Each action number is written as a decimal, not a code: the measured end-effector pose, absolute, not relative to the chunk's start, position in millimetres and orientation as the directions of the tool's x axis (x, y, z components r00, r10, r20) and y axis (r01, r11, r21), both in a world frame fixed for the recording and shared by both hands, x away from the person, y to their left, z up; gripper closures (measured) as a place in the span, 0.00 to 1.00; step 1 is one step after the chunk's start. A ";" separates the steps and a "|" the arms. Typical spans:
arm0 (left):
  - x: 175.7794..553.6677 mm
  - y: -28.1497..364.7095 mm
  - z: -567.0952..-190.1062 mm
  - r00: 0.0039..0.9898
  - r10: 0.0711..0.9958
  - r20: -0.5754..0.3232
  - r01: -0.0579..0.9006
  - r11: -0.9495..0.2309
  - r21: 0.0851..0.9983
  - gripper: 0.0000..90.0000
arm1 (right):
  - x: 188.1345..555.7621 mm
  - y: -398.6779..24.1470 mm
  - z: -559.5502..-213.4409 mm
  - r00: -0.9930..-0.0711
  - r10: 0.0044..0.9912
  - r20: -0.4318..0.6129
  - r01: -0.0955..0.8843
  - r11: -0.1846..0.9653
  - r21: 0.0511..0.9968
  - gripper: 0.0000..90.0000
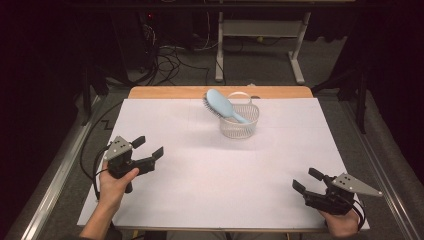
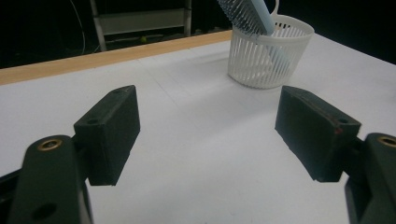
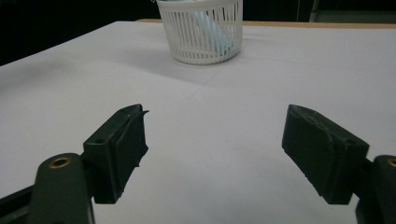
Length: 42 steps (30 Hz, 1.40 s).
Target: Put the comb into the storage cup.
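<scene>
Left hand-held gripper [image 1: 149,146] and right hand-held gripper [image 1: 307,180]: jaws spread, nothing pinched, both held low over the white surface [image 1: 210,175]. Well ahead, between them, the light-blue hairbrush [image 1: 220,105] is seen leaning handle-down in the white slotted basket [image 1: 240,122]. Judged light, stiff, smooth plastic; the exposed head or neck is best taken, clear of the bristles.

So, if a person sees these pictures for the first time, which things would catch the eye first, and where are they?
Probably the light blue hairbrush, which stands tilted with its handle inside the white slatted basket near the far edge of the white table cover. Next come the two black tools near the front corners: the left gripper and the right gripper, both open and holding nothing.
</scene>
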State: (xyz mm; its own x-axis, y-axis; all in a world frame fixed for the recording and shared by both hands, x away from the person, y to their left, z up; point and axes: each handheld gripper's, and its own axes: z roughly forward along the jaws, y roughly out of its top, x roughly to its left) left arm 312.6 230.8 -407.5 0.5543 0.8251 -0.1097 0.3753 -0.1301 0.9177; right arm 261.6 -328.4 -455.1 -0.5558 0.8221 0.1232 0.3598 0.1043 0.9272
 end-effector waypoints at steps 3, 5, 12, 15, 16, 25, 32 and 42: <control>311.3 231.3 -408.2 0.553 0.826 -0.111 0.374 -0.128 0.918 0.26 | 261.5 -328.4 -455.1 -0.555 0.822 0.124 0.360 0.104 0.927 0.25; 310.5 231.5 -408.2 0.553 0.826 -0.109 0.373 -0.129 0.919 0.26 | 261.6 -328.4 -455.1 -0.556 0.822 0.122 0.359 0.105 0.927 0.25; 307.8 232.3 -410.3 0.553 0.825 -0.116 0.374 -0.122 0.919 0.25 | 261.5 -328.1 -455.1 -0.556 0.822 0.123 0.361 0.105 0.927 0.25; 306.7 232.8 -411.1 0.553 0.824 -0.119 0.375 -0.118 0.920 0.25 | 261.5 -327.9 -455.1 -0.558 0.821 0.121 0.359 0.107 0.927 0.25; 306.3 232.9 -411.2 0.553 0.825 -0.117 0.374 -0.120 0.920 0.25 | 261.4 -327.9 -455.1 -0.558 0.821 0.121 0.358 0.107 0.927 0.25; 303.2 233.7 -415.1 0.551 0.827 -0.114 0.375 -0.122 0.919 0.25 | 261.2 -327.2 -454.8 -0.560 0.819 0.123 0.359 0.106 0.927 0.25; 301.1 235.8 -417.3 0.545 0.833 -0.098 0.374 -0.136 0.917 0.25 | 261.6 -326.8 -454.8 -0.563 0.818 0.119 0.356 0.110 0.928 0.25; 297.7 236.9 -420.7 0.547 0.833 -0.089 0.366 -0.142 0.920 0.25 | 261.4 -327.2 -454.3 -0.563 0.818 0.119 0.354 0.109 0.929 0.25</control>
State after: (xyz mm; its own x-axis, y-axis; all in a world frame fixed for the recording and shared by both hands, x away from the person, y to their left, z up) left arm 297.7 236.9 -420.7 0.5466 0.8327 -0.0892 0.3661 -0.1418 0.9197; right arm 261.4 -327.2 -454.3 -0.5631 0.8178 0.1190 0.3542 0.1088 0.9288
